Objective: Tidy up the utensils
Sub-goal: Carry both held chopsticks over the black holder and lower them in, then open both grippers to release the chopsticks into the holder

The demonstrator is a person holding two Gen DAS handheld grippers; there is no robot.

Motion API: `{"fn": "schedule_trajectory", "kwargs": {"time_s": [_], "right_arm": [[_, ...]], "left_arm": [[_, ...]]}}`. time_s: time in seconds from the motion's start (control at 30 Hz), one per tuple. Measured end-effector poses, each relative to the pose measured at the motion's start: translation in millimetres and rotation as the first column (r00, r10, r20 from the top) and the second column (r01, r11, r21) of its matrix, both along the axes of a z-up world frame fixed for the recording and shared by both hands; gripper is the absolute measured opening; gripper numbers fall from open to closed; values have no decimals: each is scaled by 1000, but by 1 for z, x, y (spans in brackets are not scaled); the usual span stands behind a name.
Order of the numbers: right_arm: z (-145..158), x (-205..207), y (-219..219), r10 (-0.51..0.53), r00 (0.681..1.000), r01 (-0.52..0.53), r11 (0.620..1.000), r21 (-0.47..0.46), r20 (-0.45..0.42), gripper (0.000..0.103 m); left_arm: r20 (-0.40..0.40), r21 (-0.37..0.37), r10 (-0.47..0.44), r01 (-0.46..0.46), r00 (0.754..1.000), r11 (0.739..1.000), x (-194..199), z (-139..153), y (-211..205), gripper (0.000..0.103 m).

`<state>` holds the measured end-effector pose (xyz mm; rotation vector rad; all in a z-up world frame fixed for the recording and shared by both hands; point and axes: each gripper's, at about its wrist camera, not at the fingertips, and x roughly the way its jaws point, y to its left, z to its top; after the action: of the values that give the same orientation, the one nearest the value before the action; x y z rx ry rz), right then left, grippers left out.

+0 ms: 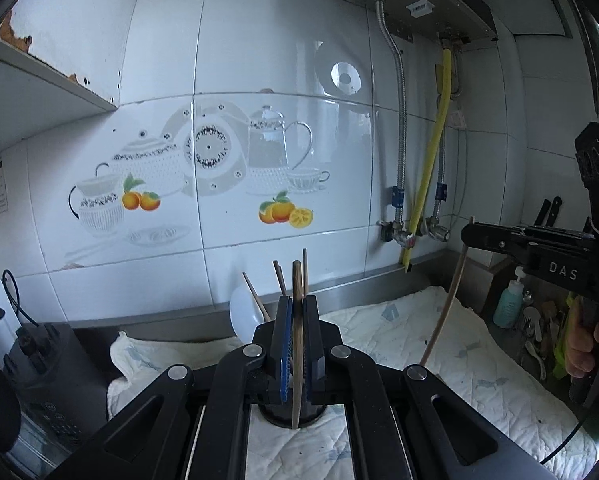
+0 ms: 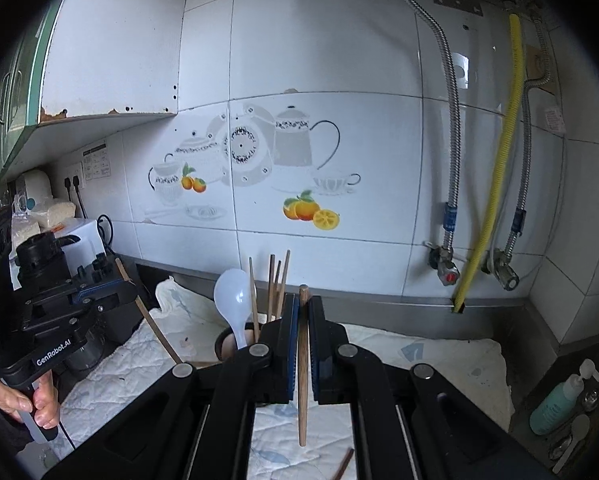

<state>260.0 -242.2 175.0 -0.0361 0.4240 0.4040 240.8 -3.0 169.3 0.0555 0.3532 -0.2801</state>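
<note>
Two handheld grippers above a quilted cloth (image 2: 419, 356): left gripper (image 1: 296, 320) clamps one wooden chopstick (image 1: 297, 344), right gripper (image 2: 303, 332) clamps another (image 2: 302, 364) (both upright), near a dark utensil holder (image 2: 229, 340)

Cool soft daylight, glare on wall tiles (image 1: 283, 60), fisheye-bent dark corners, possibly slight blur

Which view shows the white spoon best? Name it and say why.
The right wrist view: the white spoon stands in the holder, bowl up, unobstructed. In the left wrist view the left gripper hides most of the spoon.
</note>
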Motion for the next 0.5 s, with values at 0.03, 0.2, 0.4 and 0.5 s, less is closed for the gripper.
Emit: {"fn": "schedule_trajectory", "kwargs": {"time_s": [0.03,0.2,0.4,0.5], "right_arm": [[4,4,4,4,1000,-4,1000,3,12,7],[22,25,27,36,998,-37,999,21,44,7],[26,47,49,60,997,-63,997,51,57,7],[24,59,57,61,997,-64,996,54,52,7]], "left_arm": [[12,5,5,-5,1000,1000,2,6,1,4],[57,-2,21,-21,998,1000,19,33,11,4],[71,-30,27,-25,997,999,51,41,16,4],[56,-33,29,-28,998,999,65,33,15,4]]}}
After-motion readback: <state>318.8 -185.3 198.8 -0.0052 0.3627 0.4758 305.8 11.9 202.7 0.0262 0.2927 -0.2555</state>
